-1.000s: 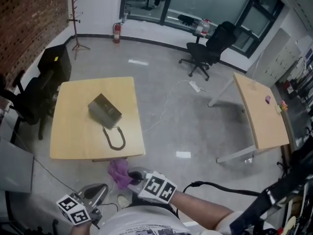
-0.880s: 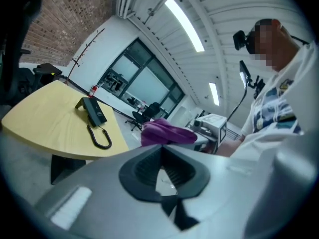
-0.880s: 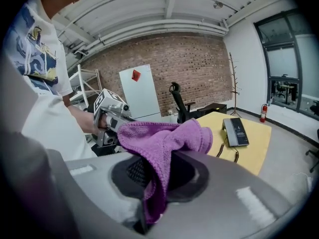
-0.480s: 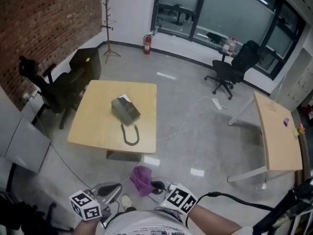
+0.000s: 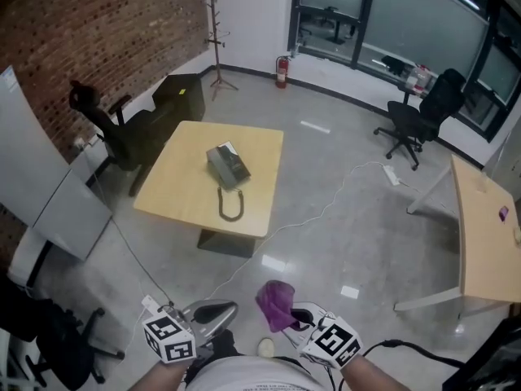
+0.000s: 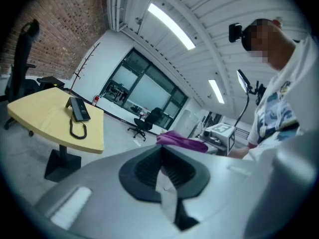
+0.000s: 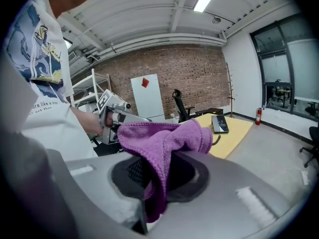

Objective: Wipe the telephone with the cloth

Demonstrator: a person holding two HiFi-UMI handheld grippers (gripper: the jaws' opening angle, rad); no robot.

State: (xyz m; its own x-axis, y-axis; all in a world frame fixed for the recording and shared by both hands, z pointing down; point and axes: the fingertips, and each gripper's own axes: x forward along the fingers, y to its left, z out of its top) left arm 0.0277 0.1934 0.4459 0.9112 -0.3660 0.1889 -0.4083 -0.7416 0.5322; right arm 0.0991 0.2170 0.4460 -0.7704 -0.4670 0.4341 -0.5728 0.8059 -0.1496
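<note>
Ahead of me a square wooden table [image 5: 179, 198] stands on the grey floor [image 5: 350, 153], with a black office chair [image 5: 110, 125] and a dark cabinet [image 5: 183, 96] just beside its far left side. A brick wall [image 5: 106, 23] runs along my left, and a coat stand [image 5: 215, 31] and a red fire extinguisher [image 5: 282, 70] stand near the corner. A white cable [image 5: 326, 210] trails across the floor. To my right are a second table [image 5: 484, 235] and another black chair [image 5: 423, 108], the chair near the windows [image 5: 374, 15].
</note>
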